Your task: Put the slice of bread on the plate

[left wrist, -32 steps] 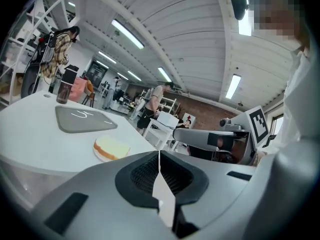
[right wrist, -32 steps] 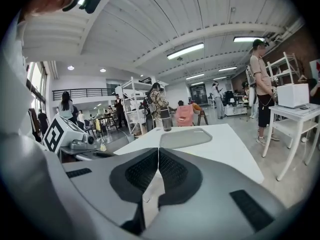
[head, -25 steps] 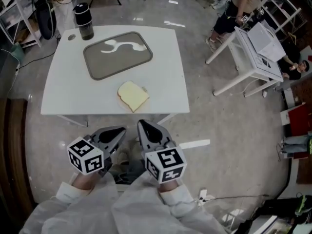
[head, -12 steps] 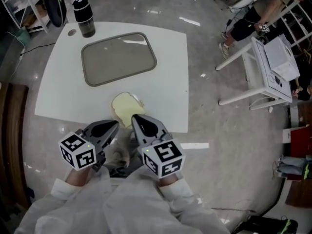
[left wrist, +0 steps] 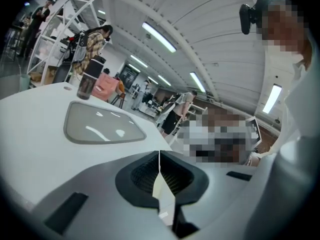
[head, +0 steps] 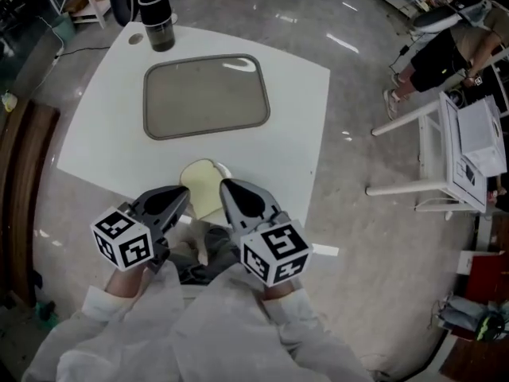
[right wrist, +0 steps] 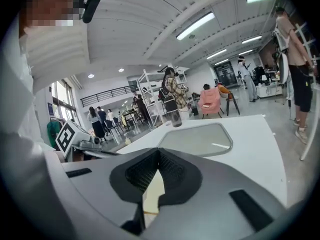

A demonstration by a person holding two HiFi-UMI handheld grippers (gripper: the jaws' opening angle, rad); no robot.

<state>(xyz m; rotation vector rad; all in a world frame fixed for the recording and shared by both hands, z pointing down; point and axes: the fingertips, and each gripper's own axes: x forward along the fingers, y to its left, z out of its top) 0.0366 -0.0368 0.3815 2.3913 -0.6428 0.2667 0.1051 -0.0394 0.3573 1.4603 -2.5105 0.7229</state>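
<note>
Main risk: the bread slice lies flat right at the near edge of the bench. Both tools are clenched and hold nothing. If either comes down w/o opening first, it would prob. just shove the slice, and a drag toward the person could tip it off the edge.

Second risk: the slice is soft and flat, so a jaw has little to get under. A hard pinch could tear or crumple it.

Third: the left tool and right tool sit close together, so they could knock each other over the bread.

Also, the plate is a grey rectangular one well beyond the bread, toward the far side, w/ a dark bottle at the far left corner. A limp slice could droop or slip on the way there.

Pose: both hands are side by side at the near edge, in white sleeves, marker cubes toward the person. Both tools point away and a bit downward, tips angled in over the slice's near part. In each gripper view the jaw tips meet. A cream sliver shows through the gap behind them, likely the bread below and not gripped.
</note>
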